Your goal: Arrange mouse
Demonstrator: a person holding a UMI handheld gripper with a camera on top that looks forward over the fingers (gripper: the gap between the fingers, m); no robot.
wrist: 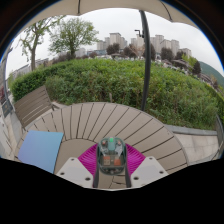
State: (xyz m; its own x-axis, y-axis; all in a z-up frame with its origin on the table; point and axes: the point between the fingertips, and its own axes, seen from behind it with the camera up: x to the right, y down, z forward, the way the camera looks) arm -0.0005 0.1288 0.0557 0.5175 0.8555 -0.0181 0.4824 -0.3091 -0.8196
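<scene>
Outdoors here: a big green hedge (pixel 130 85) runs behind a round slatted wooden worktop (pixel 110 125). A light blue mat (pixel 40 150) lies at the worktop's near left edge. The gripper (pixel 111 172) sits low over the near edge, and the mouse (pixel 111 155) is right between the fingers (pixel 80 170), pink pads at both sides. Looks like they're clamped on it, though it's a bit hard to tell.
</scene>
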